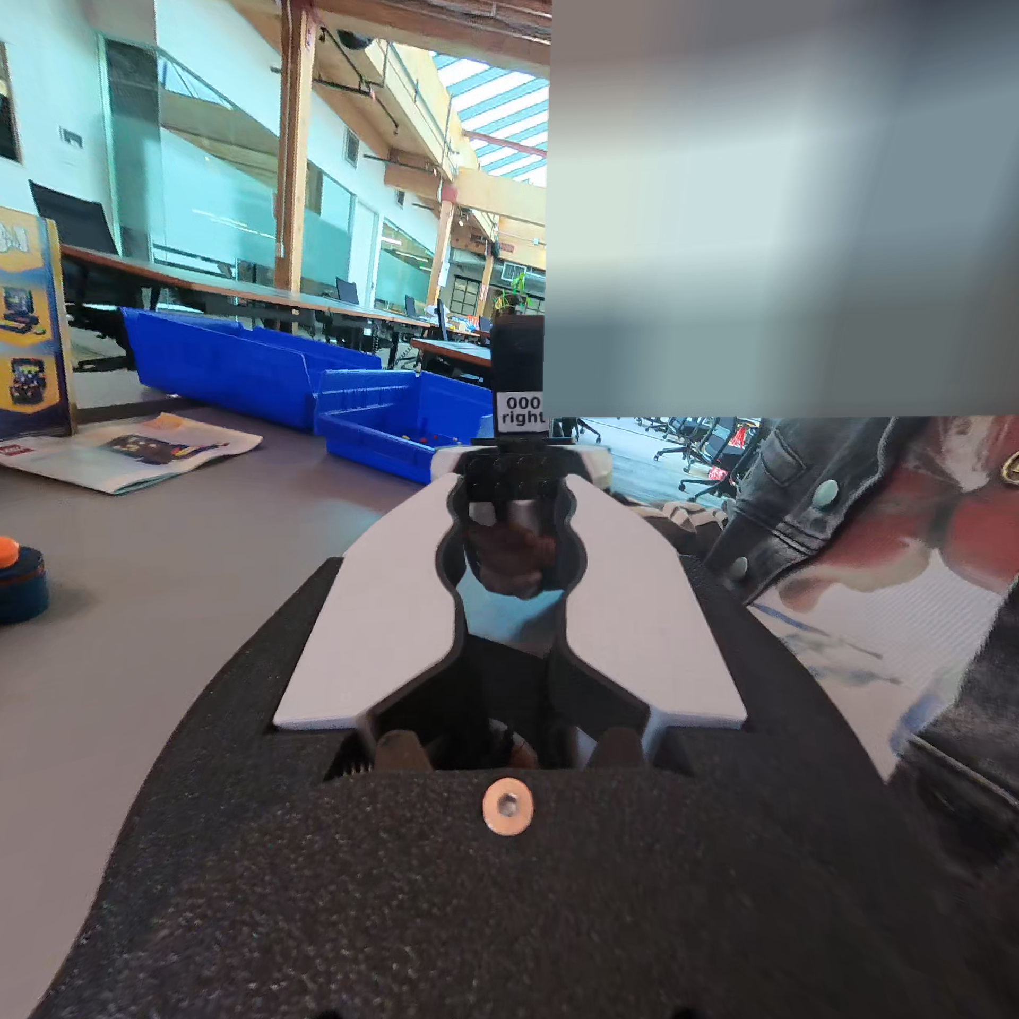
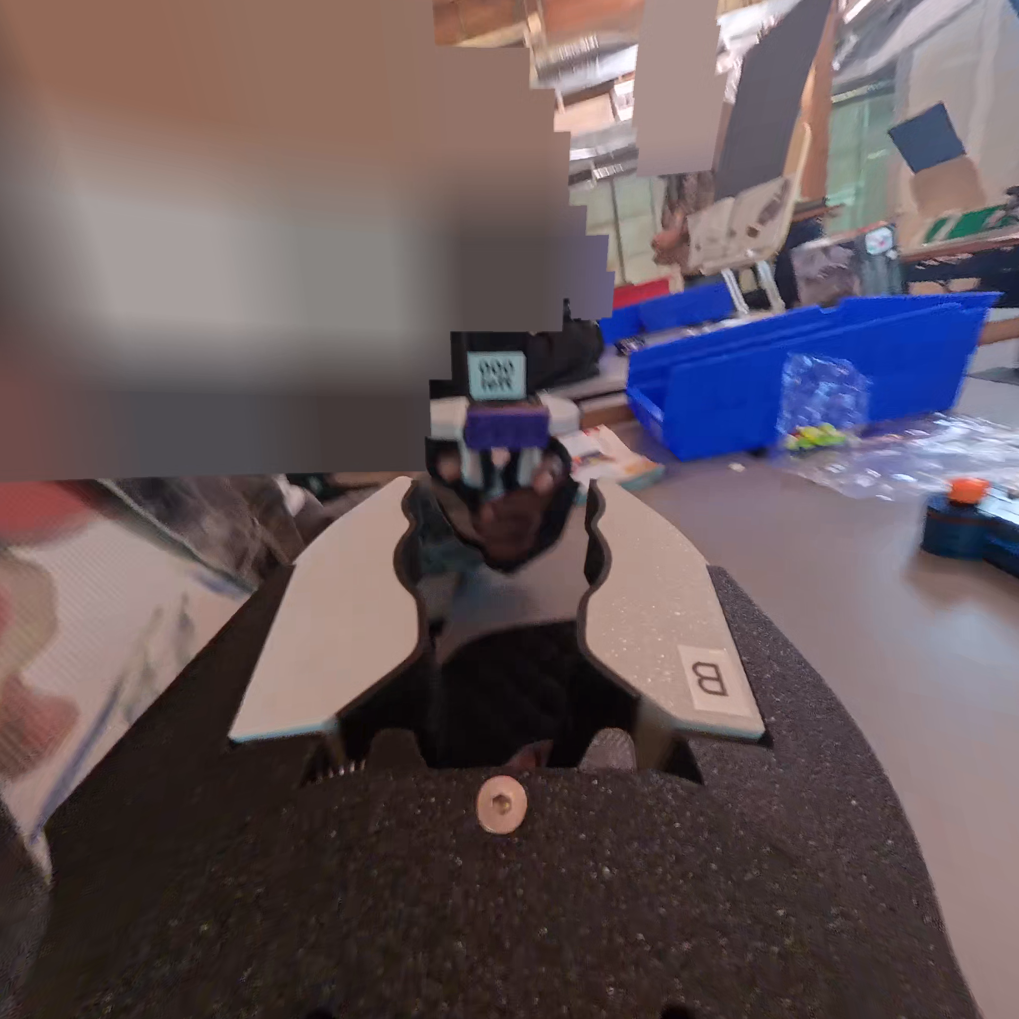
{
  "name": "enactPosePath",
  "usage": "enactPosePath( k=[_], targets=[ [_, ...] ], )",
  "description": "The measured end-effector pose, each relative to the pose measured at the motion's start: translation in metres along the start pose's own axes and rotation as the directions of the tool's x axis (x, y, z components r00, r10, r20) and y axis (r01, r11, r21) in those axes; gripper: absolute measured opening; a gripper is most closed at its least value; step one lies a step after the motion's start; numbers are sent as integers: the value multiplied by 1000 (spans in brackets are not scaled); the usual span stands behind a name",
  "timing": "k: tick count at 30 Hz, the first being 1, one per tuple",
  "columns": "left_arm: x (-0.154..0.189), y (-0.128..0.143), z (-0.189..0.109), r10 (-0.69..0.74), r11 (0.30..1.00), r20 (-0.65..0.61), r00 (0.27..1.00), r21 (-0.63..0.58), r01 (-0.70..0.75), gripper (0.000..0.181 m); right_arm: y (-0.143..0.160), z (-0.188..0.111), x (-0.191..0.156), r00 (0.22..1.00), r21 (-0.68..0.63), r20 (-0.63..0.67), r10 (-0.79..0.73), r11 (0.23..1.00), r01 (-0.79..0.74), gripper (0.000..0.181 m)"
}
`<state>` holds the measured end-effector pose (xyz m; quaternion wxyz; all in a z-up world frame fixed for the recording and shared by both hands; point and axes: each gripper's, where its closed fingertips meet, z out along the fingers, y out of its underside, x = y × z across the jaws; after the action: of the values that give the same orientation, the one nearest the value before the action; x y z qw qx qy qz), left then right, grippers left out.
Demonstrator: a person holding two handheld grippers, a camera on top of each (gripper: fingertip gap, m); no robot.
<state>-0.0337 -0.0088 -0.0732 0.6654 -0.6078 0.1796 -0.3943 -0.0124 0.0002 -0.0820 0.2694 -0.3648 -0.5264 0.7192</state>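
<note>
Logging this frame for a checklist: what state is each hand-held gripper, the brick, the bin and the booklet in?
left hand-held gripper: shut on dark brick.
right hand-held gripper: open, empty.
dark brick: clamped at the fingertips, off the table.
small blue bin: open-topped, a few small pieces inside.
booklet: lying flat on the table.

Blue bins [image 1: 248, 364], grey table [image 1: 165, 551], perhaps purple brick [image 2: 504, 429] in the blurred view.

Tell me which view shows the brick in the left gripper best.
The right wrist view: the brick faces it, plainly purple, clamped in the left gripper. The left wrist view shows it only dark and backlit.
</note>
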Motion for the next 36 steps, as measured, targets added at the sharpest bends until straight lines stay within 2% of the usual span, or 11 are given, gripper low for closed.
enactPosePath(
  k=[2,4,10,18,24,28,29,30,31,33,36],
  targets=[
    [2,-1,4,-13,1000,-10,1000,12,13,30,-12,12,-5,999,98,32,30,995,-33,48],
    [5,-2,5,-20,1000,-18,1000,20,20,30,-17,19,-7,997,139,62,44,989,-52,44],
    [9,-7,5,-62,997,-34,998,54,63,30,-14,29,-5,997,174,63,44,983,-54,32],
    [7,-3,2,-73,996,-5,997,59,73,30,-10,31,-3,994,166,69,83,982,-94,36],
    [10,-4,0,-78,994,-10,997,70,78,30,-9,31,-2,998,165,48,40,985,-47,31],
    [9,-12,-4,-75,985,-1,997,153,74,27,-13,32,3,999,206,-17,45,978,-41,31],
    [12,-22,-10,-66,973,-24,998,220,70,0,-15,27,14,993,225,-110,34,974,-8,31],
    [7,-36,-21,-90,945,-9,996,315,89,0,-21,18,15,993,263,-113,17,965,14,30],
    [2,-34,-27,-79,957,22,997,281,70,0,-24,14,10,997,283,-76,12,959,10,31],
    [-3,-11,-24,-28,993,73,997,113,20,0,-12,22,-2,996,160,-67,-52,985,62,31],
    [-5,3,-17,-141,990,52,989,16,140,20,0,28,-2,960,2,-126,-250,968,253,31]
  ],
)
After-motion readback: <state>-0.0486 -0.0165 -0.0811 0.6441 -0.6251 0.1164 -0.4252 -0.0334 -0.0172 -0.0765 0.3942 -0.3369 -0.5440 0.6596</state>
